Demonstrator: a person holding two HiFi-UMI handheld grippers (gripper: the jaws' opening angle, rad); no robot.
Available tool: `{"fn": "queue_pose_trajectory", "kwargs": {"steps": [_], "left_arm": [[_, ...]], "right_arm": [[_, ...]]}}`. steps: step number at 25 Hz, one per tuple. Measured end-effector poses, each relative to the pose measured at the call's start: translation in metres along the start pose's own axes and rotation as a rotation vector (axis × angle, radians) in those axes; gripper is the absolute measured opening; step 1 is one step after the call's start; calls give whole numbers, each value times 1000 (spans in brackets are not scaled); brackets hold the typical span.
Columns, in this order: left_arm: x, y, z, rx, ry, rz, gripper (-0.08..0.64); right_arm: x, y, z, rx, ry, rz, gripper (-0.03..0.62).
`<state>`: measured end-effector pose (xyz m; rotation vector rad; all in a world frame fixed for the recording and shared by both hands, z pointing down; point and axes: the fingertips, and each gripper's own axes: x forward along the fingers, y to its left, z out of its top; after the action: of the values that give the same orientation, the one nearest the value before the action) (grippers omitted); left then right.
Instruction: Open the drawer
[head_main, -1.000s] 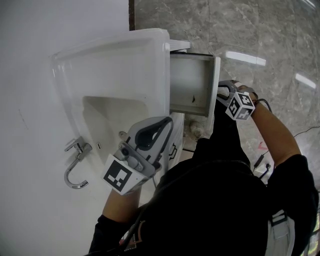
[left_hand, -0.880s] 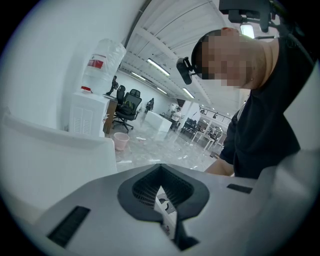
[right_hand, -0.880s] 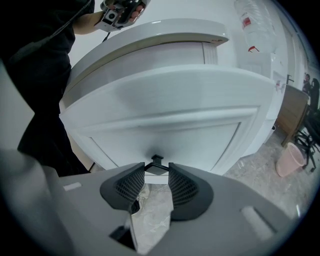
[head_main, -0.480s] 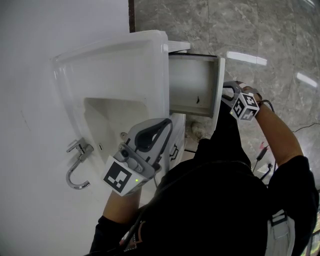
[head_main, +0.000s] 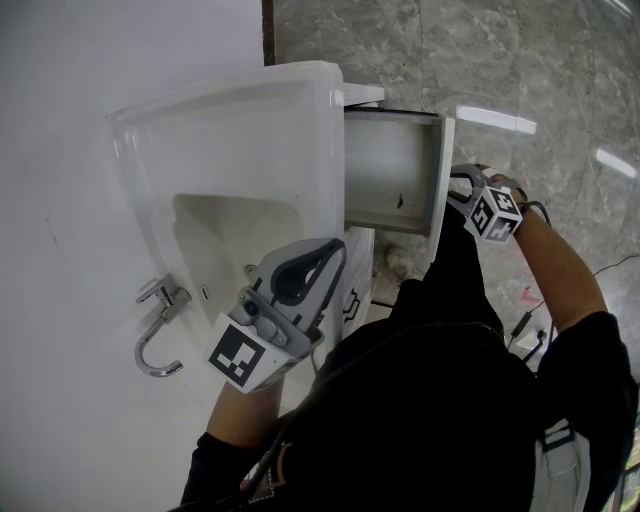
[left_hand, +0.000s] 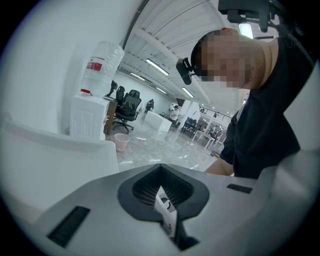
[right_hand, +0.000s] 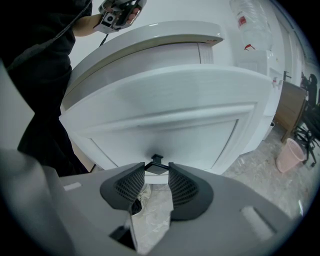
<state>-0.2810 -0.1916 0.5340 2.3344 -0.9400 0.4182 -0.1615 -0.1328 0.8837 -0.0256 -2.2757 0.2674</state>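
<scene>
Right gripper (head_main: 458, 188) is the one doing the work here. In the right gripper view its jaws (right_hand: 156, 170) are clenched on the small dark knob (right_hand: 156, 161) in the middle of the white drawer front (right_hand: 165, 125), one ribbed black pad (right_hand: 182, 187) on each side of it. From the head view the drawer (head_main: 385, 160) is pulled well out to the right from under the sink counter. Its box is open to the camera, with one tiny dark speck on the bottom that I can't identify.

Left gripper (head_main: 325, 255) is idle. I've got it up over the near edge of the basin (head_main: 200, 110), close to my chest, not touching anything. In the left gripper view its jaws (left_hand: 160, 172) are pressed together with nothing between them, and they point off into the room.

Other stuff around:
- chrome faucet (head_main: 155, 325) on the wall side of the basin, spout curling toward the bowl
- grey marble floor (head_main: 500, 60) past the drawer
- something crumpled and pale on the floor below the drawer (head_main: 400, 262); in the right gripper view it looks like clear plastic (right_hand: 150, 210)
- water dispenser (left_hand: 87, 120) with a bottle on top, and a pink bin (left_hand: 121, 141) just beside it
</scene>
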Motion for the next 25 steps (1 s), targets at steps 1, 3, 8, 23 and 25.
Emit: {"fn": "queue_pose_trajectory", "kwargs": {"steps": [1, 3, 8, 23, 25], "left_arm": [[-1, 0, 1, 0, -2, 3, -6], [-3, 1, 3, 0, -9, 7, -6], [-7, -6, 7, 3, -22, -2, -6], [-85, 3, 72, -16, -235, 159, -6], [-105, 9, 82, -28, -285, 212, -6]], "right_arm": [[0, 0, 0, 0, 3, -1, 146], [2, -1, 1, -8, 10, -12, 147], [-7, 1, 1, -22, 21, -30, 150], [-161, -122, 80, 56, -54, -362, 54], [-179, -143, 122, 29, -110, -398, 22]]}}
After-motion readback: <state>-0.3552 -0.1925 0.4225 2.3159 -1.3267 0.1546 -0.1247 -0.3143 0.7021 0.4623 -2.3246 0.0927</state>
